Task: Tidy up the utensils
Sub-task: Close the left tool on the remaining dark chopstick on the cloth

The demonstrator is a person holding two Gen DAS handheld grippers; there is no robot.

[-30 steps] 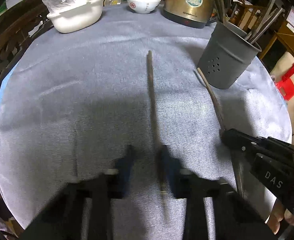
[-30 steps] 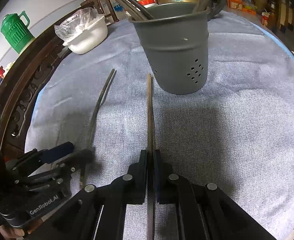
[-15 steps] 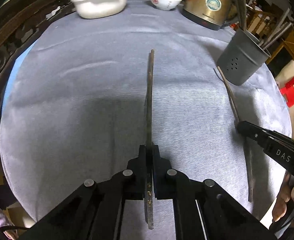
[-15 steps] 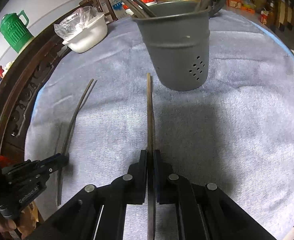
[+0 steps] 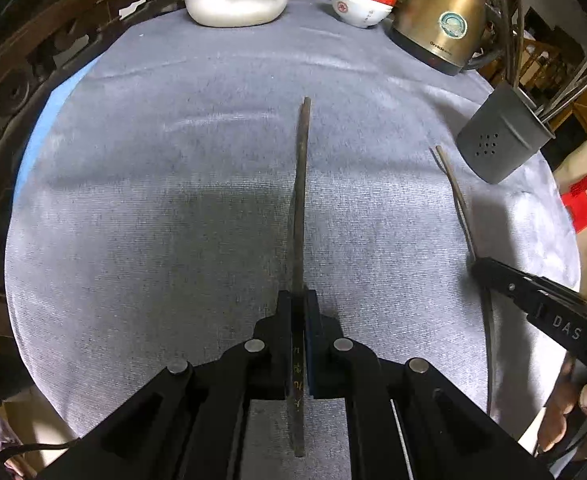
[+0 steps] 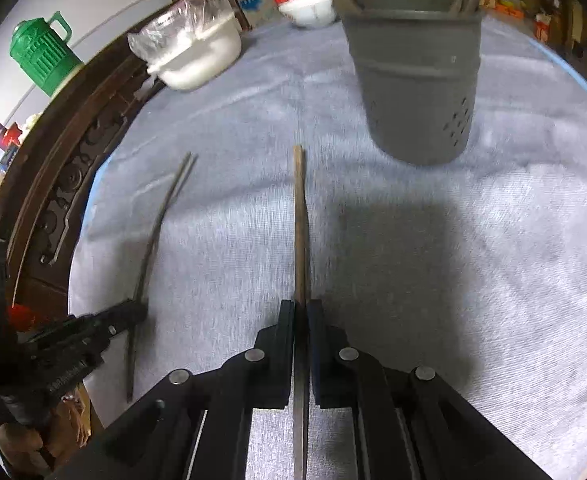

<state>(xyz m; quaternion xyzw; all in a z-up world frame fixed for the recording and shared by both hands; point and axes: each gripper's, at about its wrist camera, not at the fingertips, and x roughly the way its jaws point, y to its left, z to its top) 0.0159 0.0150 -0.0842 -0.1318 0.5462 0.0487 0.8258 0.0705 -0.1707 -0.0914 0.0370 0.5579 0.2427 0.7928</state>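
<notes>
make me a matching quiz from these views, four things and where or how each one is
Things:
1. left tool
2. holder
3. kettle
4. white tub

States:
a. gold, at the far edge of the table
b. grey, standing upright, utensils sticking out
c. covered with clear plastic
d. shut on a chopstick

Pairs: 1-d, 2-b, 3-a, 4-c
</notes>
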